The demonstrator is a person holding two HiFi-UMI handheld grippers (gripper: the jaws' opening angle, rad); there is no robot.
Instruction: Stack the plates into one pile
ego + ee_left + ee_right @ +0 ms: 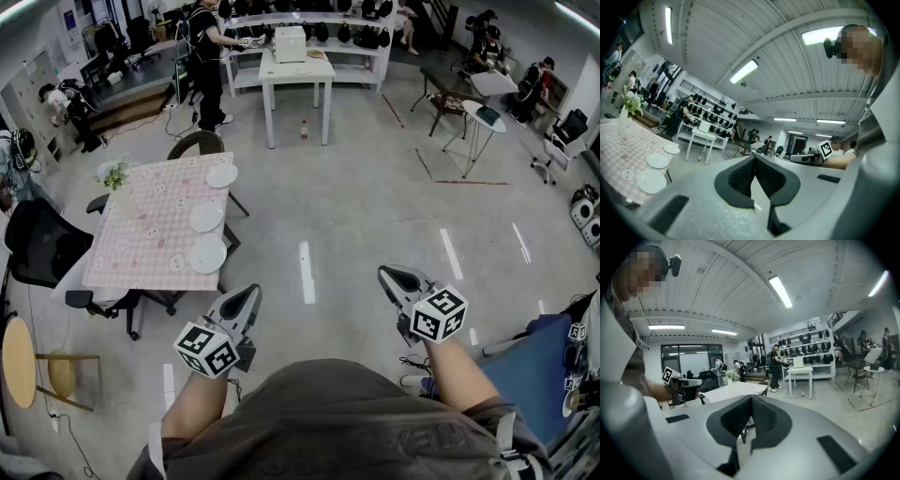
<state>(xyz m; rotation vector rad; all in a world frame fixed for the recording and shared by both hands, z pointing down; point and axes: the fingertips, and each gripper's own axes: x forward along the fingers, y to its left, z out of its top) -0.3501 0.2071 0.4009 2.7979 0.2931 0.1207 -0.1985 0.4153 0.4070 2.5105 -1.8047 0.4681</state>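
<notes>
Clearly nothing is stacked yet. Three plates lie apart in a row along the worktop's edge on the person's side: the near plate, the middle plate and the far plate. The person stands well off from it on the open floor. The left gripper and the right gripper are both held out in front, jaws pressed together with nothing between them.

The step in hand looks like the approach. To do it well, I judge, walk up to that edge first and open one gripper before reaching. Pinch a plate by its nearest rim, lift it level, and lower it centred on its neighbour. The other gripper can steady the pile.
</notes>
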